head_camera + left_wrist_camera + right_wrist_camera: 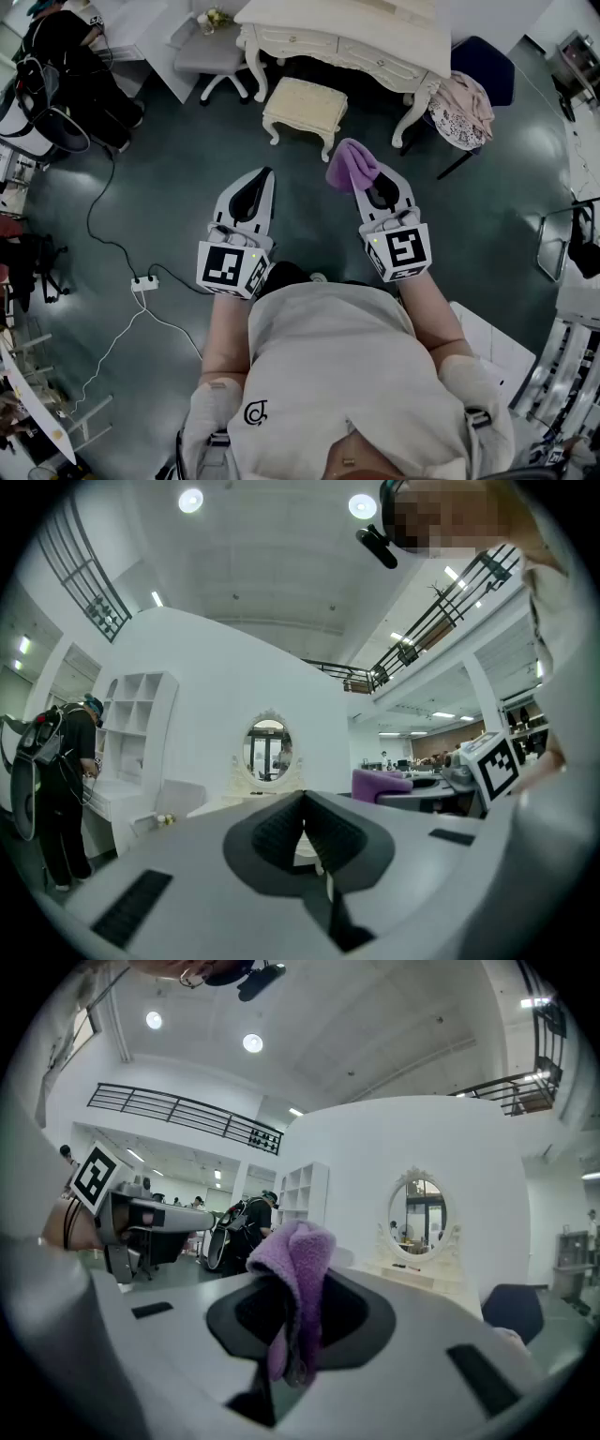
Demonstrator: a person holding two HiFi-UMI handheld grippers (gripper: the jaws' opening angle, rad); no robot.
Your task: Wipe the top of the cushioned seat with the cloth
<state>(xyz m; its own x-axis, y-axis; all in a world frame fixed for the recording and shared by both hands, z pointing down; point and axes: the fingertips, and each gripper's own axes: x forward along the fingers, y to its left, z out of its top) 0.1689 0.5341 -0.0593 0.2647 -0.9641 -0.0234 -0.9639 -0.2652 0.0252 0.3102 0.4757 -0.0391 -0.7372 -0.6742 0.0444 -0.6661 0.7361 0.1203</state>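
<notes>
Torso in a white shirt [328, 375] fills the bottom of the head view; both forearms reach forward from it, side by side. Grippers are roughly parallel, marker cubes up, tips pointing away from the body. Both gripper views take in a lot of ceiling, so they look level or slightly nose-up.

Left gripper [268, 172]: jaws pressed together, nothing between them.

Right gripper [361, 174]: jaws clamped on the purple cloth [350, 165]. The cloth is bunched up over the tips, and the right gripper view shows a tail of it hanging down in the throat between the jaws.

Cushioned seat [305, 101]: cream stool standing on the dark floor [169, 187], ahead of both sets of jaws, roughly on the line between them. It sits ahead and left of the right jaws, ahead and right of the left jaws. Well apart from the tips, cloth not touching it.

Beyond the seat: white dressing surface [347, 37], with its oval mirror [418, 1215] dead ahead of the jaws in both gripper views.
</notes>
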